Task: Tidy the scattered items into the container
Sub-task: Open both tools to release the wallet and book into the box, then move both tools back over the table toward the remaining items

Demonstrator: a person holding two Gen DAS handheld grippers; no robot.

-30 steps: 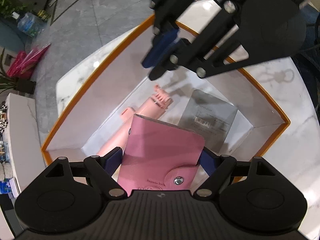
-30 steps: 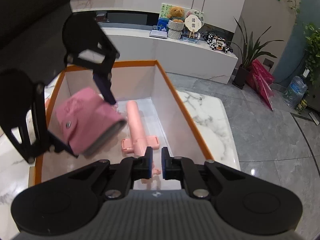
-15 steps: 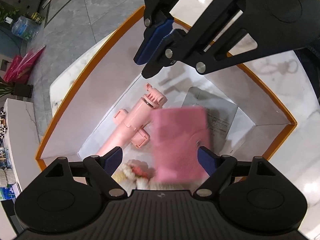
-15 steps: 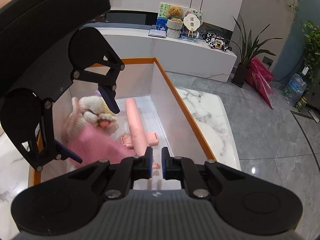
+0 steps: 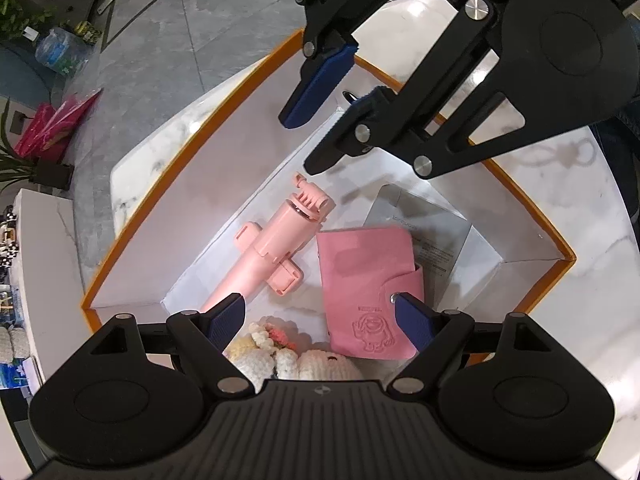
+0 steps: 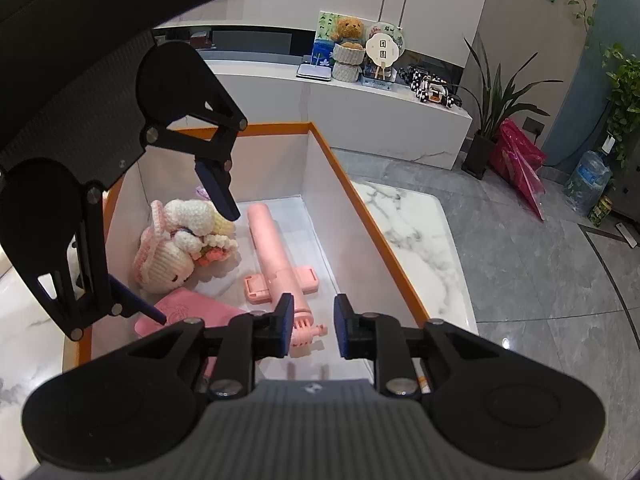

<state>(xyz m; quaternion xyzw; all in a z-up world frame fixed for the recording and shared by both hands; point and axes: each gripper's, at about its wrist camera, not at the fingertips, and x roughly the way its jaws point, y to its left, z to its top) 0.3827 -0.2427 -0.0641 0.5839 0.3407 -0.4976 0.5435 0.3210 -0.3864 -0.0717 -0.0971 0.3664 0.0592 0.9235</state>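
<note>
My left tongs (image 5: 320,314) hang wide and empty above the orange-rimmed box (image 5: 192,136), where the pink wallet (image 5: 370,280) lies beside the pink stick (image 5: 264,256), right tongs (image 6: 311,326) narrowly parted; I'd lift straight clear.

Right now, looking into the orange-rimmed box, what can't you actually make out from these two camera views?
- Pink wallet: in the right wrist view the right gripper covers most of it.
- Grey packet: wallet overlaps it in the left wrist view; print too small to read.
- Crochet toy: cut off by the left gripper body in its own view.
- Items outside the box: none visible; the table is mostly out of frame.
</note>
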